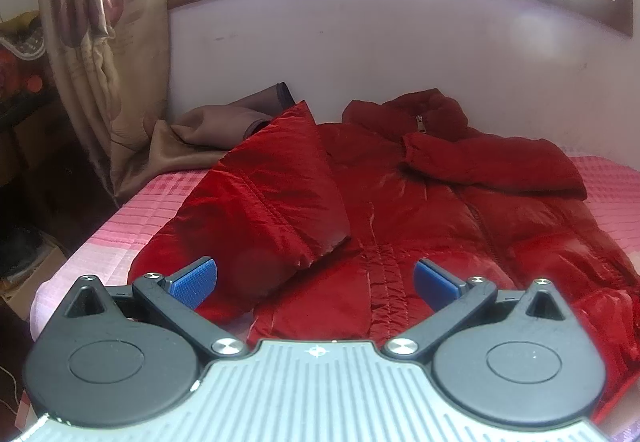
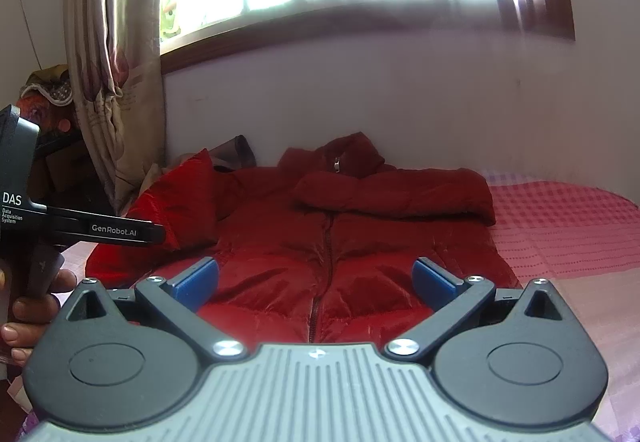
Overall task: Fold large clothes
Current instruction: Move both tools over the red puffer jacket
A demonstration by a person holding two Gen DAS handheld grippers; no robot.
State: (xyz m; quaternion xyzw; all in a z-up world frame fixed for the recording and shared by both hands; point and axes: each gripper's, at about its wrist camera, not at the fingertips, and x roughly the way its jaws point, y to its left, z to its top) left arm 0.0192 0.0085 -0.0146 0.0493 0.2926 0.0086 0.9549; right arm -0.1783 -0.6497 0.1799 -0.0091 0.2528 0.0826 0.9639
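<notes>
A red puffer jacket (image 1: 420, 202) (image 2: 320, 234) lies front-up on the pink bed, zipper closed, collar toward the wall. Its right sleeve (image 2: 400, 194) is folded across the chest. The left sleeve (image 1: 264, 194) lies bent over the jacket's left side. My left gripper (image 1: 316, 278) hovers over the jacket's hem, open, nothing between its blue pads (image 1: 196, 282). My right gripper (image 2: 316, 278) hangs above the hem near the zipper, open and empty. The left gripper's black body (image 2: 80, 226) shows at the left of the right wrist view, held by a hand (image 2: 28, 318).
A pink checked bedspread (image 2: 560, 226) covers the bed, with bare room to the jacket's right. A brown garment (image 1: 224, 122) lies at the back left by the white wall (image 1: 400, 50). A patterned curtain (image 1: 104, 42) hangs left under a bright window. Boxes and clutter (image 1: 24, 250) sit beside the bed.
</notes>
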